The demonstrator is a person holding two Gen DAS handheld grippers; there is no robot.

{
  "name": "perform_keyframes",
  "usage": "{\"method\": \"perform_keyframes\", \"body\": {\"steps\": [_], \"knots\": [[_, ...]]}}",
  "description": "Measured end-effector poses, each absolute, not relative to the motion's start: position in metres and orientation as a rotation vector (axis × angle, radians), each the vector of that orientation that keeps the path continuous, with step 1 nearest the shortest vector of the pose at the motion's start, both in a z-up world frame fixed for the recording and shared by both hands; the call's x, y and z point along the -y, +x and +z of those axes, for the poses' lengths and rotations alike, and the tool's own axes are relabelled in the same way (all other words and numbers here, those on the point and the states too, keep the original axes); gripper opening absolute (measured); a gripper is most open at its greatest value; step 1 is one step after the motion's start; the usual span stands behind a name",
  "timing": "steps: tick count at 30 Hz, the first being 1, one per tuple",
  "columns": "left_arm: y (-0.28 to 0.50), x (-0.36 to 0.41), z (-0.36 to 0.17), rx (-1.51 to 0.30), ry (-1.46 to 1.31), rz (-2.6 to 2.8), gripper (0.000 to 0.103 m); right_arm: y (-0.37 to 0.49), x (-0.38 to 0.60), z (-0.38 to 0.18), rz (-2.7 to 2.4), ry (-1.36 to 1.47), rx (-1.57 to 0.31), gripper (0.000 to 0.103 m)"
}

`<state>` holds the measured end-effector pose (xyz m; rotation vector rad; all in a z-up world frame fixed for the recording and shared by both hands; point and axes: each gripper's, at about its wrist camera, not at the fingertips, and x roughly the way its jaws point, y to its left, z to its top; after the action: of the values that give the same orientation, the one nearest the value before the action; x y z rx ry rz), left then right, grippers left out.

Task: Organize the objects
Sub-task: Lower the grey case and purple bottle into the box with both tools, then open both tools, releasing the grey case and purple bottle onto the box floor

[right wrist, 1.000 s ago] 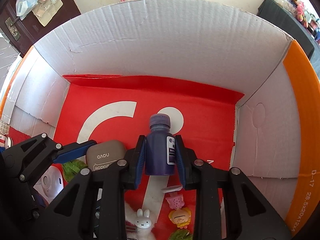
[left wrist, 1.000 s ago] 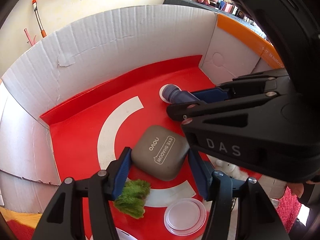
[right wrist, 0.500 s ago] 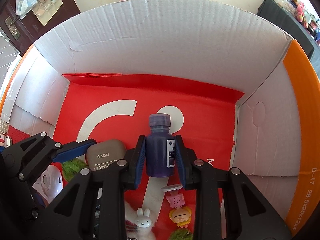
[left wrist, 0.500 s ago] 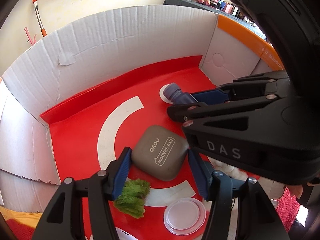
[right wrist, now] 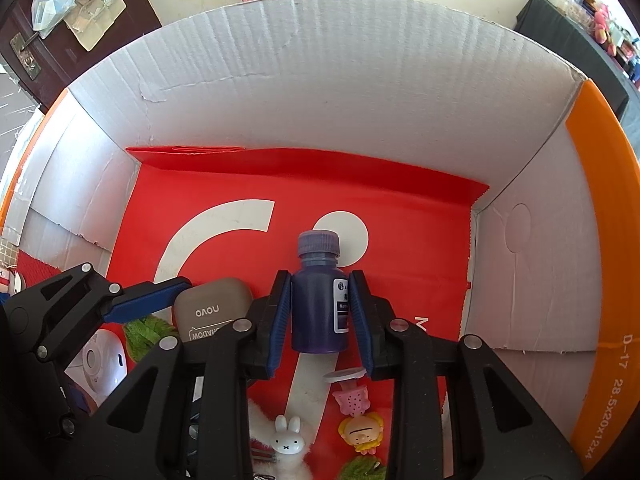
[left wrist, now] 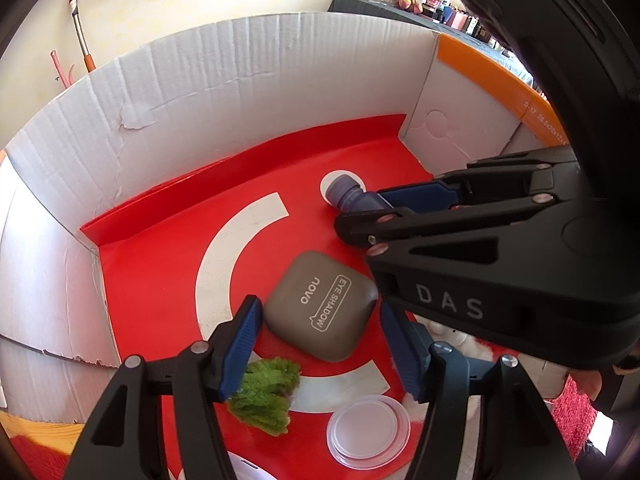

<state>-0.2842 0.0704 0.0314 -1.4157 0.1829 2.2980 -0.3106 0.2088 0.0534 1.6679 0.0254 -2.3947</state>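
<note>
Your right gripper (right wrist: 320,312) pinches the purple bottle (right wrist: 319,304) over the box floor (right wrist: 400,248); set it down upright w/ care. Left gripper (left wrist: 320,344) fingers spread around the eyeshadow case (left wrist: 320,306).

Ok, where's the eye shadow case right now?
The eye shadow case lies flat on the red liner inside the cardboard box, between the open left gripper's fingers, with the green tuft just in front of it.
</note>
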Motion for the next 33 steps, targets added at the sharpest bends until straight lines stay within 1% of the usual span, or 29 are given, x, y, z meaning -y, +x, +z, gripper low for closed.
{"method": "perform_keyframes", "body": {"steps": [6,25,27,28,29,30,32,33], "knots": [[-0.290,-0.059,0.038,-0.182,-1.416,2.299,0.064,-0.310,-0.212,0.054,-2.395,1.668,-0.032,0.028],[-0.292,-0.060,0.039,-0.167,-1.415,2.304,0.064,-0.310,-0.229,0.063,-2.396,1.660,-0.023,0.031],[-0.296,-0.055,0.032,-0.165,-1.415,2.306,0.064,-0.297,-0.222,0.055,-2.396,1.659,-0.027,0.032],[-0.296,-0.056,0.032,-0.165,-1.415,2.306,0.064,-0.296,-0.223,0.056,-2.396,1.659,-0.029,0.041],[-0.297,-0.057,0.033,-0.163,-1.414,2.308,0.064,-0.295,-0.225,0.057,-2.401,1.652,-0.031,0.058],[-0.297,-0.057,0.033,-0.161,-1.413,2.311,0.064,-0.295,-0.224,0.059,-2.410,1.642,-0.034,0.062],[-0.298,-0.059,0.033,-0.157,-1.413,2.311,0.064,-0.289,-0.212,0.056,-2.424,1.624,-0.050,0.063],[-0.299,-0.060,0.034,-0.157,-1.413,2.312,0.064,-0.268,-0.205,0.056,-2.426,1.622,-0.053,0.063]]}}
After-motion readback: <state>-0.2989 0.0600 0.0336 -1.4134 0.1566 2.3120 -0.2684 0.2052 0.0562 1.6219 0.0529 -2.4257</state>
